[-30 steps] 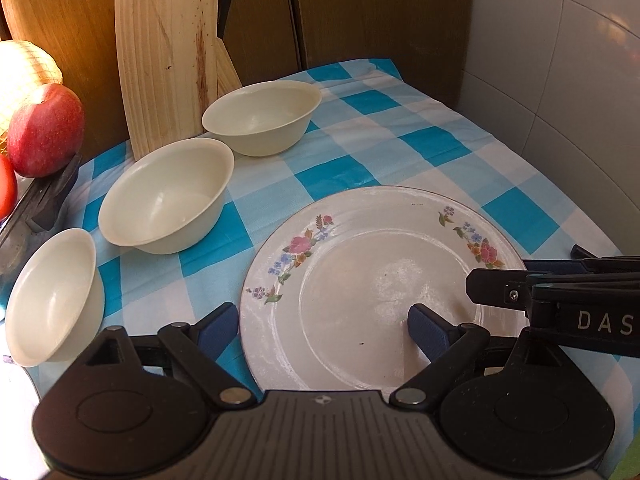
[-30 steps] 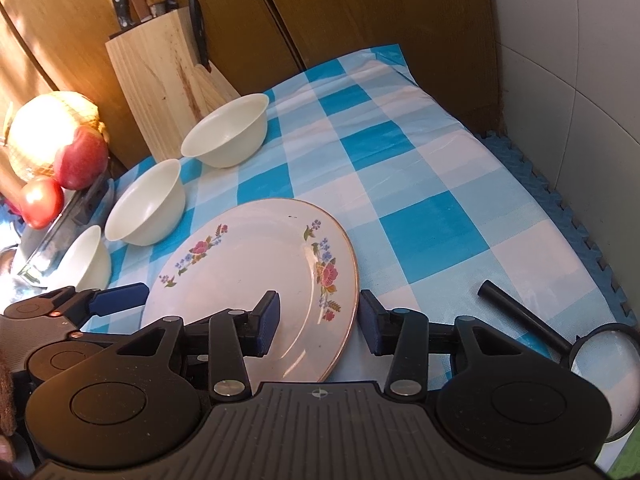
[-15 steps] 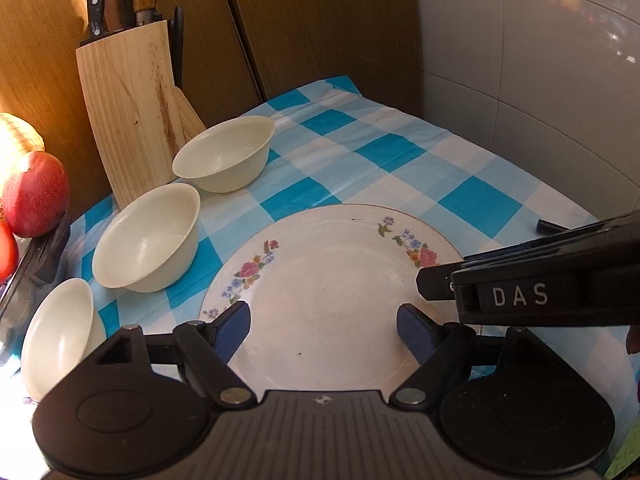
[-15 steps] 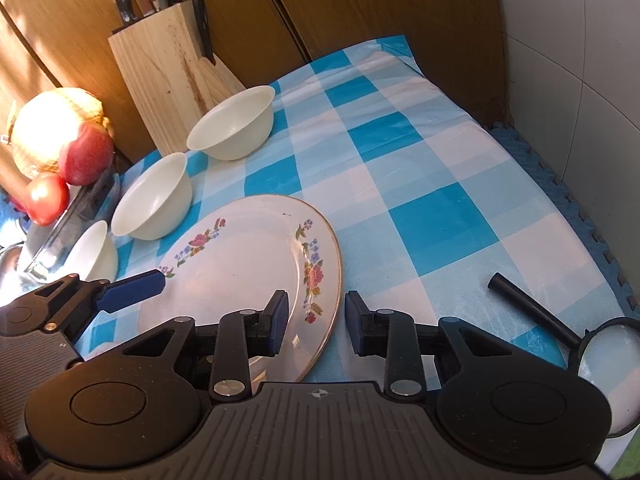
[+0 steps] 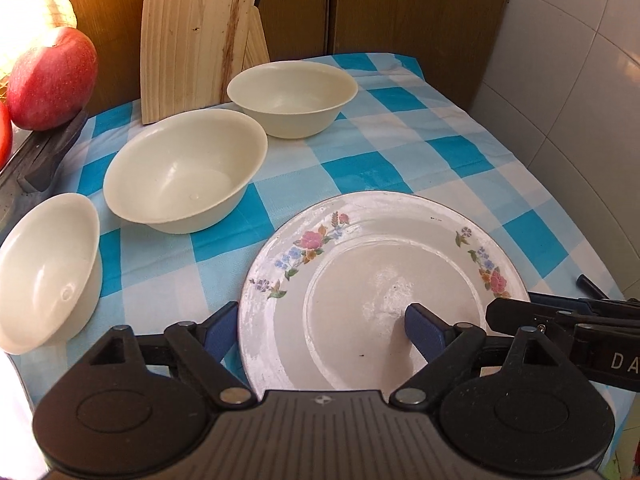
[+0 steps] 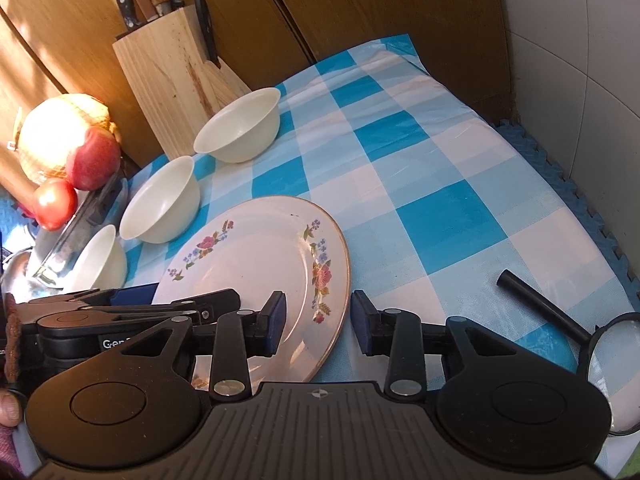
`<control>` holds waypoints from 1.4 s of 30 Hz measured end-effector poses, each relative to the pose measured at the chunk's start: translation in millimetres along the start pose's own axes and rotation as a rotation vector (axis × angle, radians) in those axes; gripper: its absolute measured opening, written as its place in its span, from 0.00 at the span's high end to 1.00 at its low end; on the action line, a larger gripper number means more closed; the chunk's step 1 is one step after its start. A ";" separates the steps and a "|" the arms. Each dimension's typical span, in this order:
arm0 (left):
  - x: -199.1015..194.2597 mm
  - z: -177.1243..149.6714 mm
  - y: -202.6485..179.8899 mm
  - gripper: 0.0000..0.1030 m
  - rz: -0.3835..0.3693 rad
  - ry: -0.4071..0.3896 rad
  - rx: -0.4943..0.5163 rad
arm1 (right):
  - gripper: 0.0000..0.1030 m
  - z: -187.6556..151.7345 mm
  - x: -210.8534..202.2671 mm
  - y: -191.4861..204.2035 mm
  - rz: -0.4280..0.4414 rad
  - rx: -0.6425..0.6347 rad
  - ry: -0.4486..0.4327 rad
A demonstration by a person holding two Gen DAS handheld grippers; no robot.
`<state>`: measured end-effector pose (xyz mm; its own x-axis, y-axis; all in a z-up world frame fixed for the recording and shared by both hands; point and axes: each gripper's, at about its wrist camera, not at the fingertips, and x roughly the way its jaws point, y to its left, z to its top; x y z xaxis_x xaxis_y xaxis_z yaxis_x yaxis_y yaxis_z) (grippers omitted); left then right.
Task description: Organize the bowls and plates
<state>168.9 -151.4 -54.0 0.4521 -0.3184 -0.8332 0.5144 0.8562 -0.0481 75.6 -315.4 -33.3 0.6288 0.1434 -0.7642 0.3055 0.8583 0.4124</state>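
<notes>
White glaze with pink and blue flower sprays and a thin gilt edge marks the plate, which lies flat on the checked cloth of the desk, at its near side. Half a second ago the left view sat higher and farther back; now it has dropped close, so the left hand-held gripper straddles the plate's near-left rim, fingers wide apart. The right hand-held gripper has its fingers apart on either side of the plate's right edge, and they have spread a little since then. Neither clamps anything, so the plate looks released or not yet taken. Its surface shows chalky scuffs. Three cream bowls stand in a row to the left, apart, unstacked, running back toward the knife block.
</notes>
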 end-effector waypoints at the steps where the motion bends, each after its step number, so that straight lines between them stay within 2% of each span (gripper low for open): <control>1: -0.2 0.0 -1.2 0.19 0.005 -0.003 0.006 | 0.56 -0.4 0.1 1.0 -0.004 -0.008 -0.003; 13: -5.9 -1.4 -5.0 0.20 0.015 -0.015 0.006 | 0.56 0.6 -3.5 -3.1 0.016 0.009 -0.001; 22: -5.0 -3.8 -11.3 0.20 -0.003 -0.011 0.020 | 0.55 0.7 -5.4 -6.0 -0.021 -0.007 -0.007; 27: -3.1 -5.1 -11.7 0.10 0.038 -0.053 0.057 | 0.51 -1.2 -5.9 -6.4 -0.013 -0.005 -0.017; 30: -0.5 -5.2 -10.9 0.09 0.011 -0.052 0.046 | 0.47 -3.5 -4.7 -0.5 -0.024 -0.040 -0.029; 32: -2.1 -6.1 -14.7 0.15 0.002 -0.057 0.059 | 0.49 -3.8 -5.0 -0.4 -0.027 -0.041 -0.033; 35: -4.1 -6.7 -16.6 0.16 0.007 -0.049 0.056 | 0.53 -1.8 -5.5 -5.3 -0.018 -0.001 -0.033; 42: -11.2 -7.2 -18.2 0.18 0.026 -0.046 0.035 | 0.53 -0.1 -7.9 -3.1 -0.012 -0.003 -0.045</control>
<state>149.2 -160.5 -47.8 0.4982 -0.3151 -0.8078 0.5271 0.8498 -0.0064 69.6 -319.1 -28.5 0.6569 0.1109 -0.7458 0.3110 0.8612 0.4020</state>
